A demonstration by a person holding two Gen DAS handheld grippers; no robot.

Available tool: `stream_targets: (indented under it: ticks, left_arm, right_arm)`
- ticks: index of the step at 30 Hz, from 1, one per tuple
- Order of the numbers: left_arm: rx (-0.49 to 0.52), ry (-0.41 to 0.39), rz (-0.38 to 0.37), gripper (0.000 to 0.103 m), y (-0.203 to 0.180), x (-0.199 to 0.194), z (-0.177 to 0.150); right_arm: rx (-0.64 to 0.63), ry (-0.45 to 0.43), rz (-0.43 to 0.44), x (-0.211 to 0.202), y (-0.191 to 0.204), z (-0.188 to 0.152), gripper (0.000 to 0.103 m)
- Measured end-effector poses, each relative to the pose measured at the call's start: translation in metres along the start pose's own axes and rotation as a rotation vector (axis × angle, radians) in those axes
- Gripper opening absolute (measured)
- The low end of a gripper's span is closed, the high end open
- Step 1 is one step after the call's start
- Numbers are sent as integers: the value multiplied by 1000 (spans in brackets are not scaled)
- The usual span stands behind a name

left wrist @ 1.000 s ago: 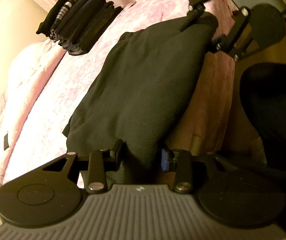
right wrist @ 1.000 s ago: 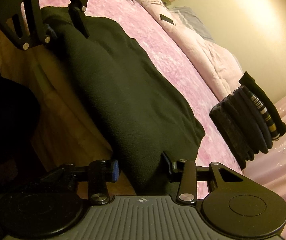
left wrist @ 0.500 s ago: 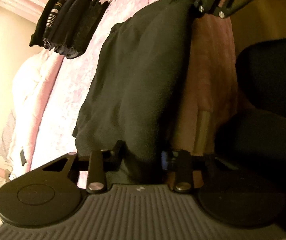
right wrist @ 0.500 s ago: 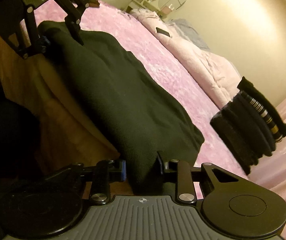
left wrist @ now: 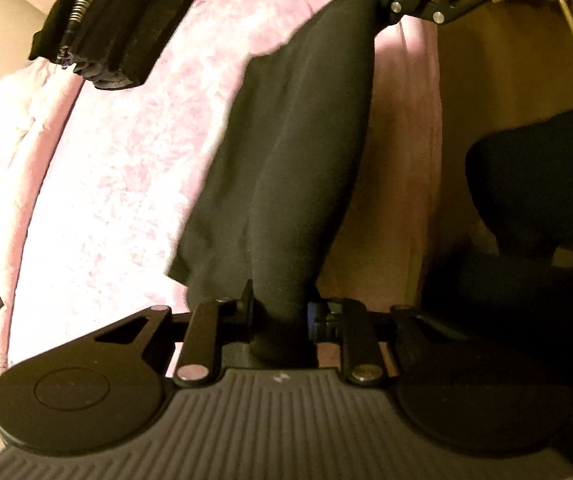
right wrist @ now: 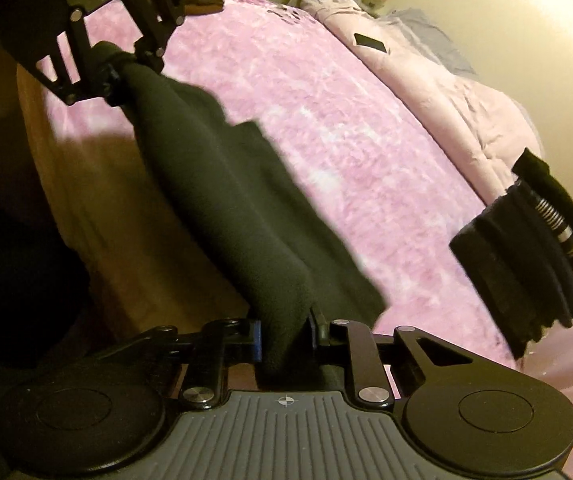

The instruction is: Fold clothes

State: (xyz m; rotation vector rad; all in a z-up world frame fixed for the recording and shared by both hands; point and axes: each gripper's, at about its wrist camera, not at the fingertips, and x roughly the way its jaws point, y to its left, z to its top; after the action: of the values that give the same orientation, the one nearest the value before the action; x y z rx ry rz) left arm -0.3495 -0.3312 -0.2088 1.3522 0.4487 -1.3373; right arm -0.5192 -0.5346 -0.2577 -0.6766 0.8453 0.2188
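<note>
1. Left wrist view: my left gripper (left wrist: 280, 312) is closing, pads pinching 1 end of the dark charcoal fleece garment (left wrist: 302, 152) at 6 o'clock.
2. My right gripper (right wrist: 284, 336) is closing on the opposite end, seen at 1 o'clock.
3. The garment hangs stretched between both, its lower flap trailing onto the pink plush bedspread (left wrist: 126, 168); I judge the 2-corner hold keeps the edge taut for folding.
4. A stack of folded dark clothes (right wrist: 526, 256) waits at 3 o'clock in the right view.
</note>
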Motion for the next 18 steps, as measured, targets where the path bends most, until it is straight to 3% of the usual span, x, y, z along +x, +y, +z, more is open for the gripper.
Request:
stream_targets:
  ticks: [9, 13, 18]
  left_arm:
    - [-83, 2, -115, 19, 81, -80, 40]
    - [-98, -17, -134, 19, 99, -94, 54]
    - [-104, -41, -127, 19, 121, -96, 64]
  right_arm:
    - [-17, 95, 86, -71, -78, 64, 18]
    - [-21, 123, 95, -100, -88, 78, 18]
    - [-21, 137, 70, -106, -111, 93, 18]
